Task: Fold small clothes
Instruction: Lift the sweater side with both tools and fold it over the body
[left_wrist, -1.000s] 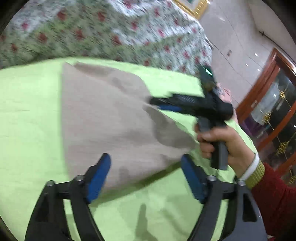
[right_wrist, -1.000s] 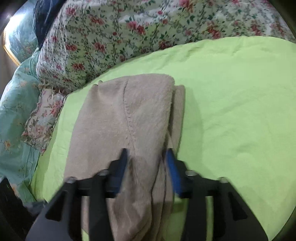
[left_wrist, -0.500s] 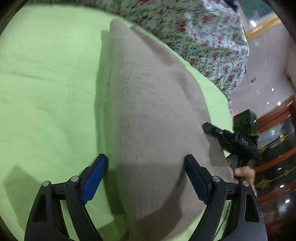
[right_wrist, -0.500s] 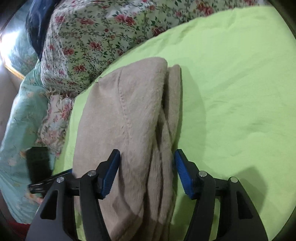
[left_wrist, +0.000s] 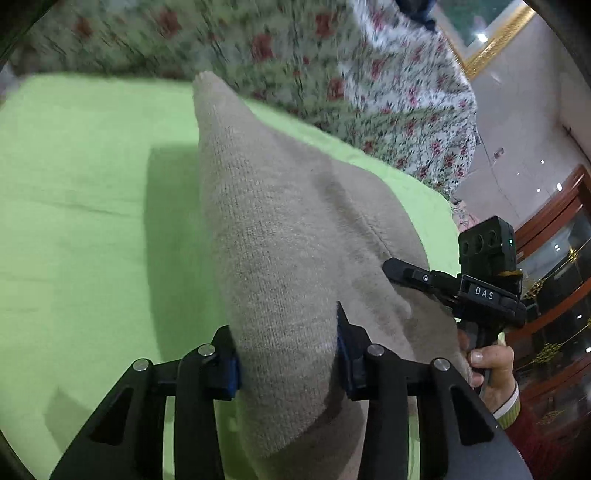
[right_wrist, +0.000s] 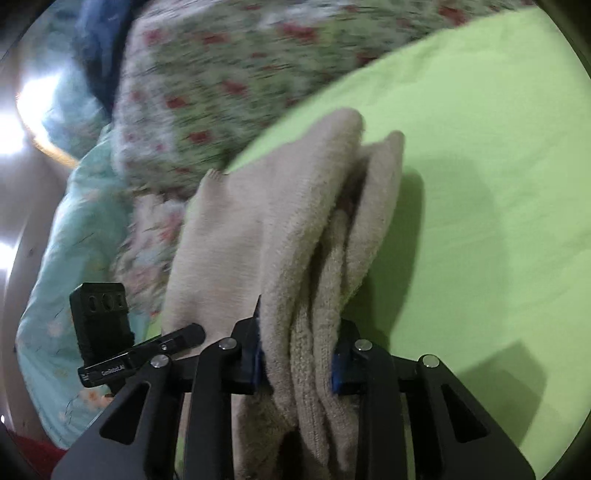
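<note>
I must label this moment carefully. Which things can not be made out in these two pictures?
- Left wrist view: near end of beige knit garment cut off by bottom edge.
- Left wrist view: right tool tips hidden behind garment.
- Both views: floral quilt pattern motion-blurred.
- Right wrist view: left tool tips hidden behind garment.

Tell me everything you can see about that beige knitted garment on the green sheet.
The beige knitted garment looks soft and fuzzy, folded into several stacked layers whose edges show in the right wrist view. It lies lengthwise on the green sheet, its far end beside the floral bedding. The left gripper and right gripper are closing on its near end, cloth bunched between their blue pads.
</note>
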